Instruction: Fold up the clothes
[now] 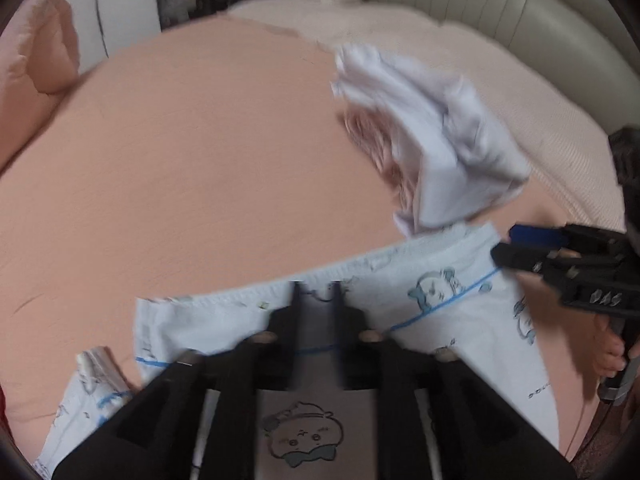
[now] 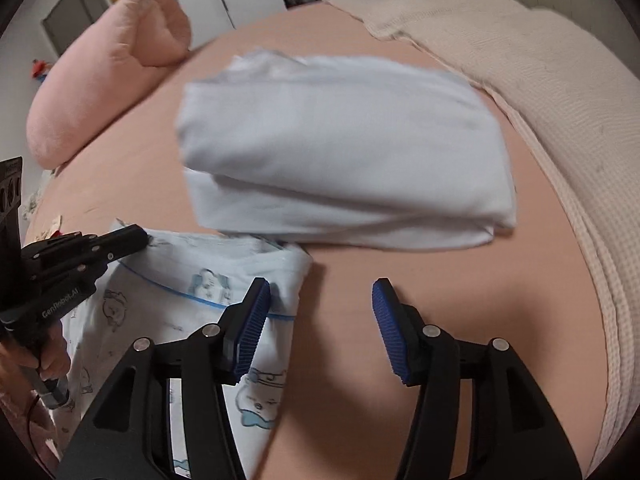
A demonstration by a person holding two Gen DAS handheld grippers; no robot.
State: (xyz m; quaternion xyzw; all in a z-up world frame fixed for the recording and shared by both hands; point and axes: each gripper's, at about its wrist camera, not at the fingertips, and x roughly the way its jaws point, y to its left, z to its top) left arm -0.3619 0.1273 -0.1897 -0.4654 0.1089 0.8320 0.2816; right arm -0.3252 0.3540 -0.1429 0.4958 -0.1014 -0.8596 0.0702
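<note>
Where it lies at lower left of the right wrist frame, the printed garment rests flat on the peach sheet. Left gripper: fingers pressed onto its hem. Right gripper: jaws spread, level, left pad over the cloth's edge. Folded white garment: upper centre.

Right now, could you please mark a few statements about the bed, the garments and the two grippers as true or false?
1. The right gripper is open, with nothing between its blue pads. True.
2. The left gripper is wide open above bare sheet. False: its fingers are close together on the printed garment's hem.
3. A plain white folded garment lies beyond the printed one. True.
4. The bed sheet is dark green. False: it is peach-pink.
5. A pink pillow lies on the bed. True.
</note>
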